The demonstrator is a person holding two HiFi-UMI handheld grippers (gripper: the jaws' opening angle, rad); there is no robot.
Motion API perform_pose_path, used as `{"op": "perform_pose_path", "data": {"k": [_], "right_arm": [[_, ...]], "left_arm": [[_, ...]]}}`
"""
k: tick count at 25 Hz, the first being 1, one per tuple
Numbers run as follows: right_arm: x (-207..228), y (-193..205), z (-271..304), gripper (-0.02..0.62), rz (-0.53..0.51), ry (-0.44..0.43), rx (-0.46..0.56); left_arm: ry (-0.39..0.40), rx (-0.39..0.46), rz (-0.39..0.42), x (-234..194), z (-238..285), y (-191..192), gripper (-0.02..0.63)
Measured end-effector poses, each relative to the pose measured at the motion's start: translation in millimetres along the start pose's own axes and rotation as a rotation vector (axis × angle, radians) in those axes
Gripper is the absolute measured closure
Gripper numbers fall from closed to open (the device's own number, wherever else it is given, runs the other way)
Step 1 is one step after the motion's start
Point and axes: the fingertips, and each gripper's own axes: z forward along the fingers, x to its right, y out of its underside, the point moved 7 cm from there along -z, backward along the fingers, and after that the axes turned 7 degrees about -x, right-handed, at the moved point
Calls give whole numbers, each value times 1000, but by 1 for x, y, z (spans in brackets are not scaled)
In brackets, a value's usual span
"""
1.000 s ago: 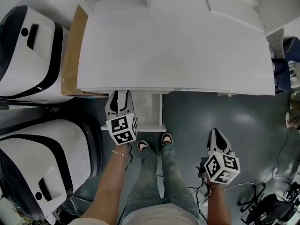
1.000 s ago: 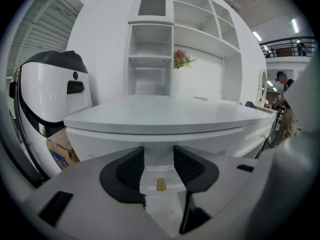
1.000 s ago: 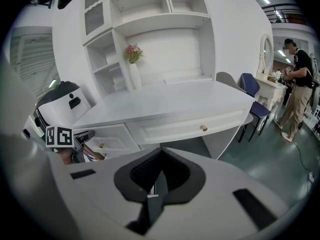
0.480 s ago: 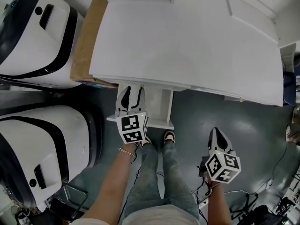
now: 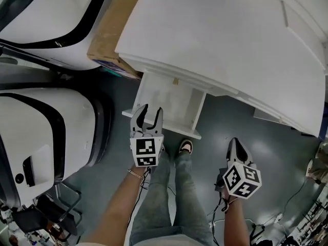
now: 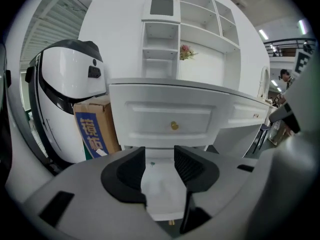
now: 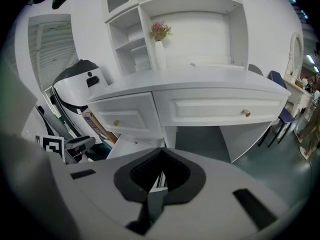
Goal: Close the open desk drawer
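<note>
Head view — left tool [image 5: 149, 112] open, empty

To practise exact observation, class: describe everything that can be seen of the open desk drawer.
The open drawer is white, like painted wood: a shallow box pulled far out, level, from under the desk's left end. Its inside looks bare but for a small green speck; a brass-coloured knob sits on its front. The left gripper, jaws apart, hovers over its front left corner; whether they touch cannot be told.
</note>
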Motion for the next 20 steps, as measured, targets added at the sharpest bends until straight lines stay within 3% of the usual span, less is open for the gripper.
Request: {"op": "perform_pose_path", "data": {"k": [10, 20], "right_arm": [[-24, 45, 56, 589, -59, -24, -60], [-30, 84, 97, 589, -102, -16, -133]], "left_arm": [[-5, -19, -34, -10, -4, 82, 417], [10, 11, 14, 0, 4, 142, 416]]}}
